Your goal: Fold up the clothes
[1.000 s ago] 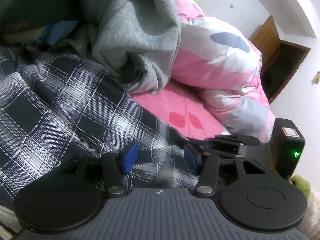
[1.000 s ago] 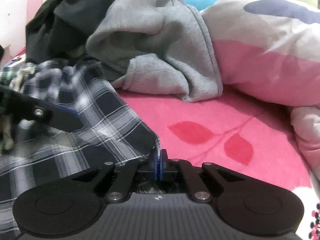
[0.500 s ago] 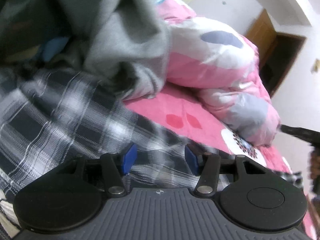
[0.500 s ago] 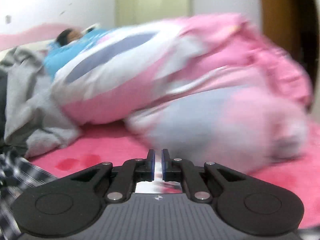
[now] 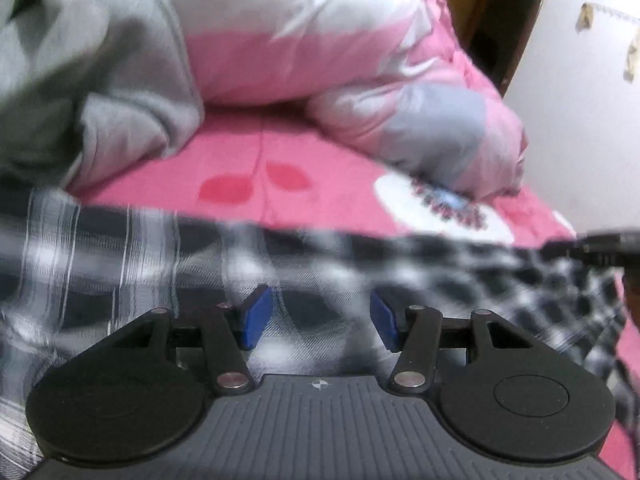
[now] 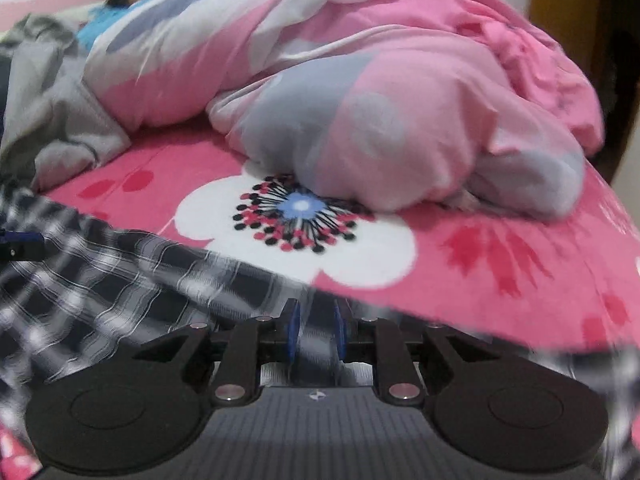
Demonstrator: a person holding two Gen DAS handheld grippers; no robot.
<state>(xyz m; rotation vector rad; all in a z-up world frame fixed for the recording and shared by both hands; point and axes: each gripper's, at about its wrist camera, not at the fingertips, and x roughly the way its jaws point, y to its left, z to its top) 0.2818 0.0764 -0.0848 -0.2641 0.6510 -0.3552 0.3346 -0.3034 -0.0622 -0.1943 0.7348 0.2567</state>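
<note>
A black-and-white plaid shirt (image 5: 120,256) lies stretched across the pink bed sheet (image 5: 320,176), blurred with motion. My left gripper (image 5: 320,316) hovers over it, open, blue pads well apart and plaid cloth seen below the gap. In the right wrist view the same shirt (image 6: 120,280) runs from the left down under my right gripper (image 6: 316,328). Its jaws are opening, and a strip of plaid cloth sits loosely between the pads. The right gripper's tip (image 5: 600,246) shows at the shirt's right end. The left gripper's tip (image 6: 20,246) shows at the left edge.
A grey hoodie (image 5: 100,80) is heaped at the back left. A bulky pink, white and grey duvet (image 6: 400,100) fills the back of the bed. The flowered sheet (image 6: 480,260) lies bare in front of it. A dark doorway (image 5: 508,8) stands beyond the bed's right side.
The right gripper swung right along the bed, drawing the shirt's edge out with it, and its jaws have parted. The left view has turned right; the shirt now spans the sheet.
</note>
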